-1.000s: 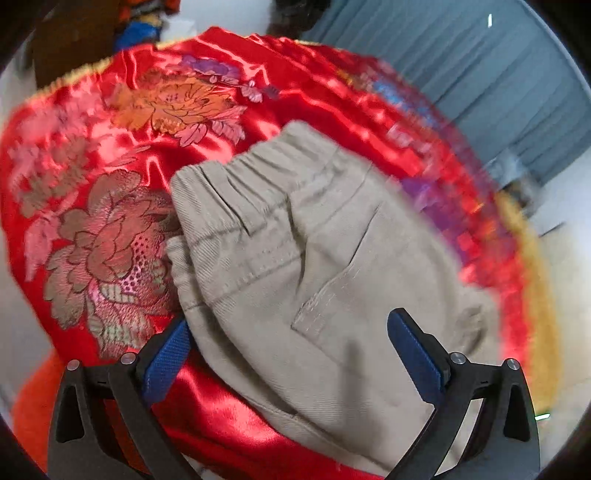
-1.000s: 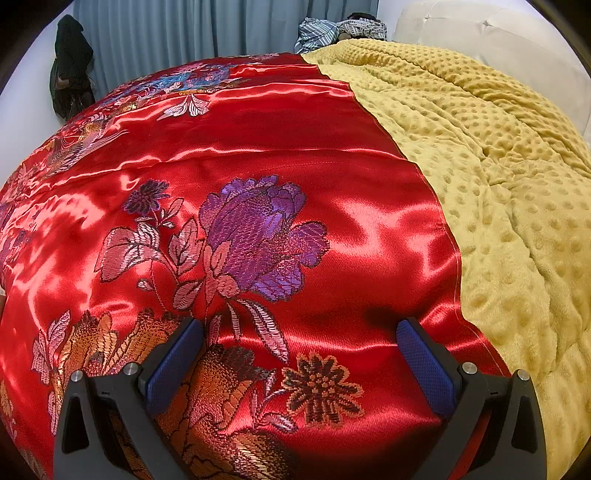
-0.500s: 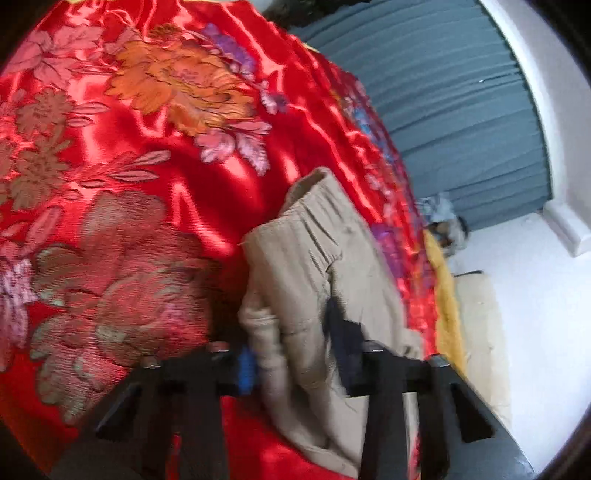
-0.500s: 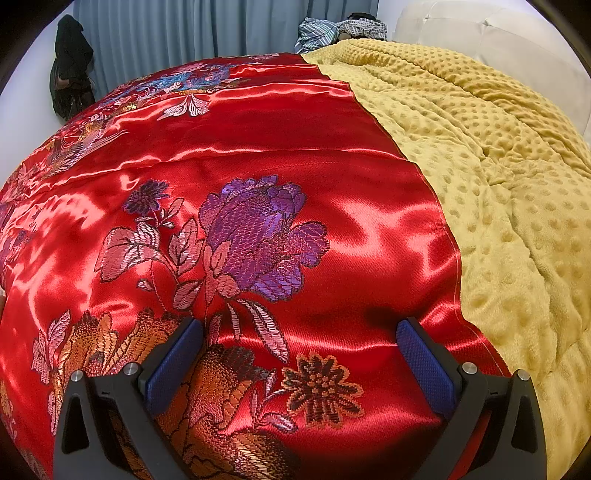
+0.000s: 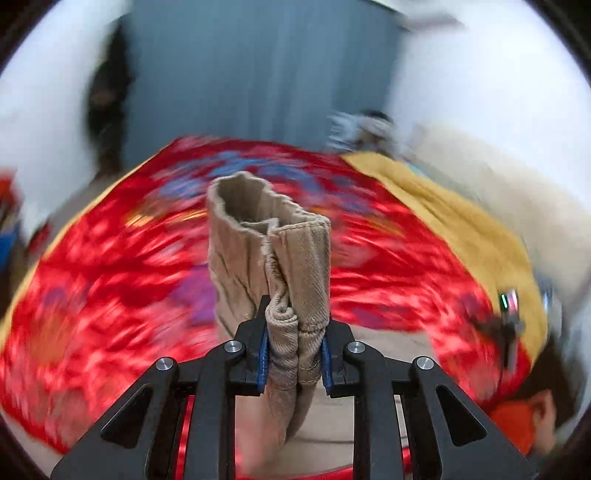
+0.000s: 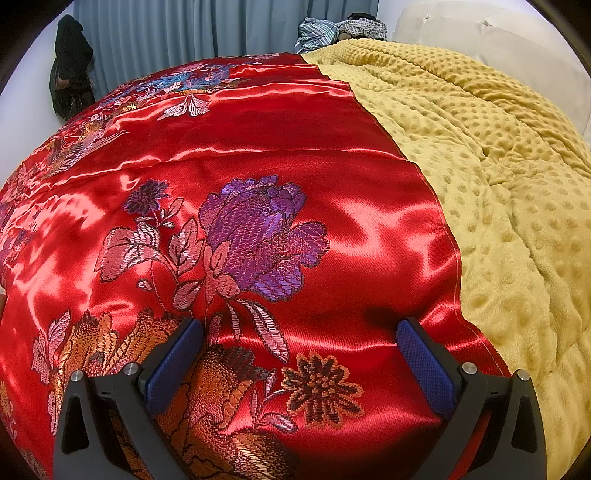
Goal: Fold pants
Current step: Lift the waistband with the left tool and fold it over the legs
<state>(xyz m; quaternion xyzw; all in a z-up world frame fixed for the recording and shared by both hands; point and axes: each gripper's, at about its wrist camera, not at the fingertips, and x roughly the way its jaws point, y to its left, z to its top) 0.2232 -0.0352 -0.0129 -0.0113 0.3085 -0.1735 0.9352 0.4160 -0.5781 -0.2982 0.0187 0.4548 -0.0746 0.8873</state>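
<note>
The pants (image 5: 273,258) are beige twill, bunched and pinched between the blue pads of the left gripper (image 5: 291,354); the jaws are clamped tight on a rolled wad of the cloth, with more of it hanging below them; above the jaws the elastic waistband stands upright as an open, ribbed loop. The left wrist view is blurred everywhere but on the gripper and pants. Behind and below the pants lies the red quilt (image 5: 110,280), a smear of red with purple and blue patches; the pants are raised clear of it at the waistband, though whether the hanging part touches it cannot be told. To the right of the quilt runs the yellow blanket (image 5: 461,229), and past that a pale headboard (image 5: 517,192); a grey-blue curtain (image 5: 258,74) fills the far wall.

The right gripper (image 6: 299,354) is spread wide with nothing between its blue pads; it sits low over the quilt (image 6: 258,147), which here is sharp: shiny red satin embroidered with a large purple flower (image 6: 262,236), pink leaves and orange-brown blooms near the fingers. The blanket (image 6: 498,184) is dimpled plush, lying just beside the quilt's right edge and touching it along a curved seam. At the far end a heap of striped clothes (image 6: 332,27) rests by the curtain (image 6: 166,33); a dark garment (image 6: 72,70) hangs at the left wall; the headboard (image 6: 480,33) is tufted and cream.
</note>
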